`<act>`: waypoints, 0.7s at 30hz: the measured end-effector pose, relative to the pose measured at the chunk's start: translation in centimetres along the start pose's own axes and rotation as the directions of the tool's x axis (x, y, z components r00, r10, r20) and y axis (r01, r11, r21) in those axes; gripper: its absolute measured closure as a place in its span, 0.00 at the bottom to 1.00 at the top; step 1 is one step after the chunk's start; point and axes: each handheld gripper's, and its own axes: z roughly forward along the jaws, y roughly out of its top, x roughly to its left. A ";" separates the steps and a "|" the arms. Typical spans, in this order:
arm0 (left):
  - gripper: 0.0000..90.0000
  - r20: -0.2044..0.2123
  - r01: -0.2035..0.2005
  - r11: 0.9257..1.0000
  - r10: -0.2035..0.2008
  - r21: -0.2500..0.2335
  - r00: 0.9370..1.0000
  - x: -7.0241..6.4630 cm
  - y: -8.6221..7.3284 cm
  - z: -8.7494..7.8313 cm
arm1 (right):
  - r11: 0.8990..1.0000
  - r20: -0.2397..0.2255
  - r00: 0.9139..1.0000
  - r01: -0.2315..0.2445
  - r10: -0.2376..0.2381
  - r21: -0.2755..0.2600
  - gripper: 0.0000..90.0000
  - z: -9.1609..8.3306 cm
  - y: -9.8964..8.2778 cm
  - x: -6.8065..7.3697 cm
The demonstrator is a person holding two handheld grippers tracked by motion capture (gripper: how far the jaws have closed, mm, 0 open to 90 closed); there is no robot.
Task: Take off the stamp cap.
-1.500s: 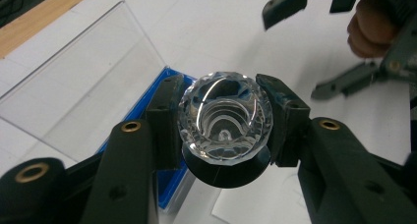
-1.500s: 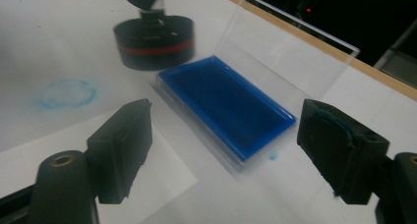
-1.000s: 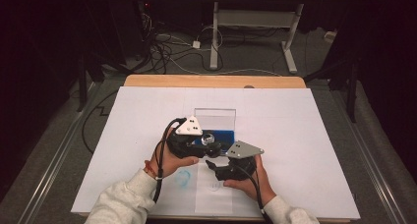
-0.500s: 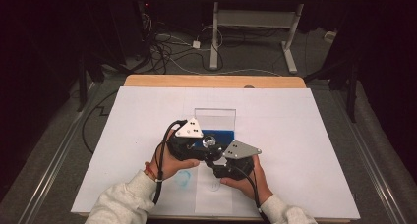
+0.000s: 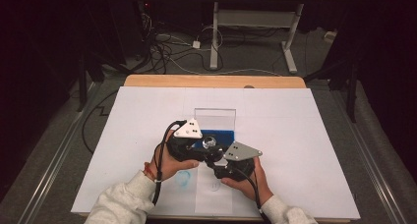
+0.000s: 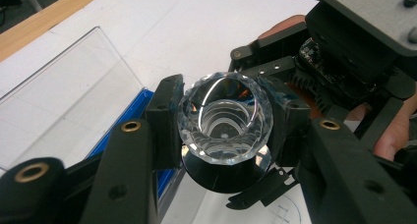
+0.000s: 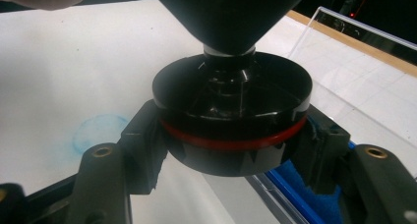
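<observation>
A faceted clear crystal cup stands on a round black base. My left gripper is shut on the crystal cup, one pad on each side. In the high view the crystal cup sits between the left gripper and the right gripper above the table's front middle. My right gripper is shut on the black base, which has a red band around it. The right jaws have just been closing with this base between them.
A clear plastic box with a blue pad stands just behind the grippers on the white sheet. A faint blue circle is drawn on the sheet near the front edge. Cables and table legs lie beyond the far edge.
The right gripper's jaws have closed onto the black base under the crystal cup. Both hands have stayed about where they were.
</observation>
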 end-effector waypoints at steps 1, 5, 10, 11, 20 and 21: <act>0.61 0.002 -0.003 1.000 0.003 0.002 1.000 0.0 0.0 0.0 | 1.000 -0.003 1.000 0.000 0.000 0.001 0.43 0.0 0.0 0.0; 0.61 0.012 -0.013 1.000 0.013 0.009 1.000 -0.1 0.0 0.1 | 1.000 -0.020 1.000 0.020 -0.020 0.017 0.43 -0.1 0.0 0.0; 0.60 0.022 -0.021 1.000 0.021 0.010 1.000 -0.3 0.0 0.1 | 0.998 -0.029 0.998 0.051 -0.050 0.038 0.43 -0.3 0.1 0.0; 0.61 0.025 -0.021 1.000 0.021 0.009 0.999 -0.3 0.0 0.0 | 0.998 -0.029 0.998 0.055 -0.054 0.037 0.43 -0.4 0.2 0.0; 0.60 0.040 -0.017 1.000 0.016 0.014 0.999 -0.3 0.0 0.0 | 0.993 -0.036 0.994 0.102 -0.100 0.059 0.43 -0.7 0.4 0.0; 0.61 0.046 -0.014 1.000 0.013 0.011 0.999 -0.2 0.0 0.0 | 0.993 -0.038 0.994 0.105 -0.103 0.060 0.43 -0.8 0.4 -0.1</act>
